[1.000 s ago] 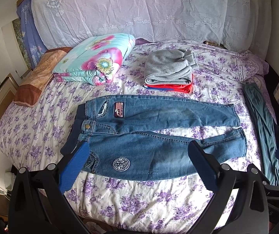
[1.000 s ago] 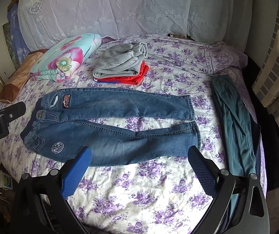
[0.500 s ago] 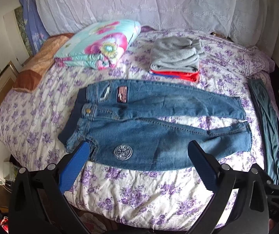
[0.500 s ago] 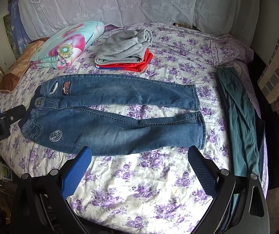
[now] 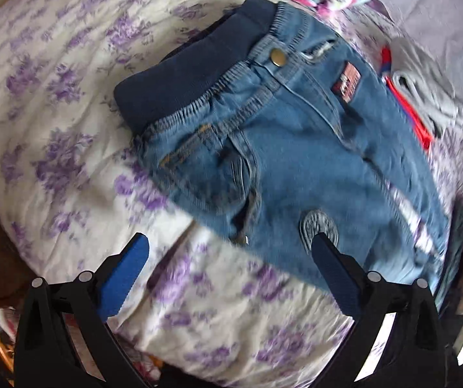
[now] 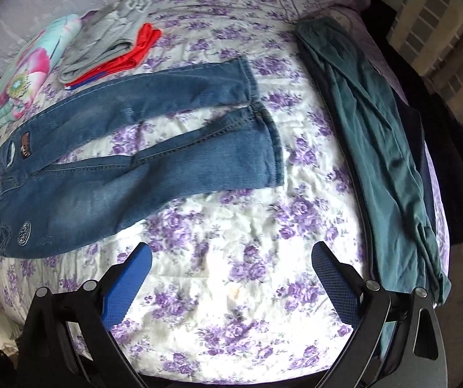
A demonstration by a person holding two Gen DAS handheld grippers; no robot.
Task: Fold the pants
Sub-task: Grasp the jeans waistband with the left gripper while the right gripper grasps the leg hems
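Working over the bed (image 6: 231, 226), I have the jeans (image 6: 127, 148) spread flat across its flowered sheet, waistband toward my left side and both legs running toward my right, the two legs lying apart with a strip of sheet between them. I judge the step in hand to be the first fold, bringing one leg over the other, and neither tool grips anything yet.

To do that well I would take the near edge at both ends together, at the hip and at the hem, lift only enough to clear the cloth, and carry it over so the outer seams meet.

A teal garment (image 6: 380, 148) lies along the bed's right edge, apart from the hems, and a folded grey and red pile (image 6: 108, 45) sits beyond the far leg, close to it. A floral quilt (image 6: 27, 74) lies further left. The near strip of sheet is bare, so I have room to approach from this side.

My left gripper (image 5: 231, 245) hovers with jaws wide apart over the near hip, one finger above the round patch (image 5: 318, 226), the other over bare sheet.

My right gripper (image 6: 231, 252) is likewise spread, above the sheet short of the near leg's hem (image 6: 273, 152); it has further to travel.
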